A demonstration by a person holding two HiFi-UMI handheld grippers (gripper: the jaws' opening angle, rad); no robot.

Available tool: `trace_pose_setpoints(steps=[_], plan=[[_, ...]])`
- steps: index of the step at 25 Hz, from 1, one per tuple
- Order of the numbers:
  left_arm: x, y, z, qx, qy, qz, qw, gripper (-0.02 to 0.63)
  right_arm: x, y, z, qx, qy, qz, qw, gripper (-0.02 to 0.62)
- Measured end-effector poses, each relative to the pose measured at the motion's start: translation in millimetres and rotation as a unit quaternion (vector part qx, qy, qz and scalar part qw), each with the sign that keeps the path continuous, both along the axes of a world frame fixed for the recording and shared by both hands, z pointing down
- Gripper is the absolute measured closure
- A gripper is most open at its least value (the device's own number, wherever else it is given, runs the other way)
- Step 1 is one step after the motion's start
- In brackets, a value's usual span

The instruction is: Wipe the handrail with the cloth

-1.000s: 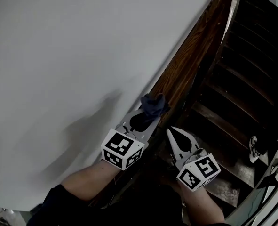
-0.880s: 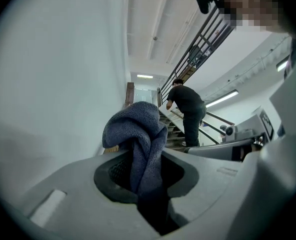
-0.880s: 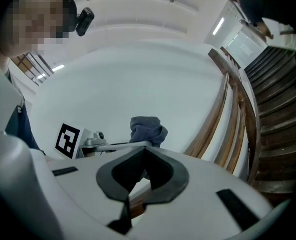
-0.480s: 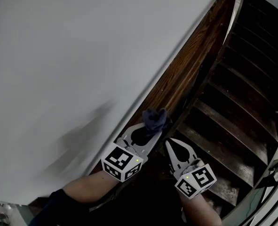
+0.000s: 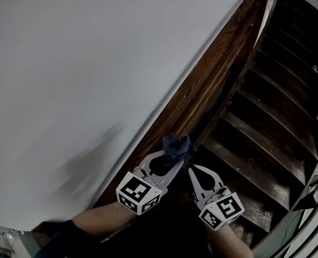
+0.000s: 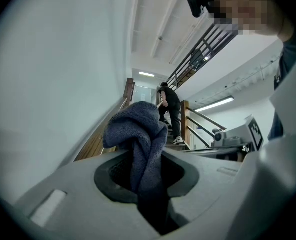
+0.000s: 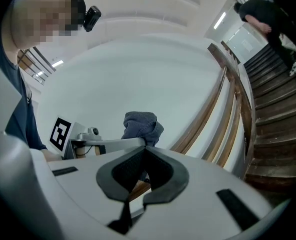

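With your left gripper (image 5: 175, 155) pinching the cloth (image 5: 177, 144) and your right gripper (image 5: 191, 167) pressed together empty, press the cloth onto the handrail (image 5: 202, 85) and stroke toward 1 o'clock.

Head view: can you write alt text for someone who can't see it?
Seen from above, the left gripper holds a dark blue cloth at a wooden handrail beside a white wall. The right gripper hangs shut and empty alongside, above dark wooden stairs.
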State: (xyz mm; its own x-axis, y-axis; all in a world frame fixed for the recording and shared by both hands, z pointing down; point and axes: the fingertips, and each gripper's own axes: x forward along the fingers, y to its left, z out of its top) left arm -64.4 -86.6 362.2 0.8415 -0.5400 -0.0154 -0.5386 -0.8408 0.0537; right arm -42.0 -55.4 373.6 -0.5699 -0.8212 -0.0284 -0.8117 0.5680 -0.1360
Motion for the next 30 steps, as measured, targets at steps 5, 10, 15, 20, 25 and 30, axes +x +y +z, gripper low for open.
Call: trace_pose_setpoints(steps=[5, 10, 15, 20, 25, 30], plan=[[-1.1, 9.0, 1.2, -0.004, -0.001, 0.001, 1.0, 0.509, -1.1, 6.7, 2.7, -0.006, 0.007, -0.003, 1.0, 0.588], [-1.7, 14.7, 6.1, -0.006, 0.001, -0.002, 1.0, 0.509, -1.7, 10.0, 5.8, -0.005, 0.011, -0.008, 1.0, 0.588], [-2.5, 22.5, 3.4, -0.003, 0.0, -0.004, 1.0, 0.509, -1.2, 14.8, 3.3, -0.003, 0.01, -0.01, 1.0, 0.588], [0.0, 26.5, 3.7, -0.001, -0.002, -0.005, 1.0, 0.509, 1.9, 18.2, 3.7, -0.002, 0.011, -0.013, 1.0, 0.588], [1.9, 28.3, 2.8, 0.0, -0.004, -0.005, 1.0, 0.509, 6.0, 19.7, 3.4, -0.001, 0.008, -0.012, 1.0, 0.588], [-1.5, 29.3, -0.8, 0.002, -0.006, -0.008, 0.9999, 0.509, 4.8, 23.5, 2.5, -0.006, 0.01, -0.016, 1.0, 0.588]])
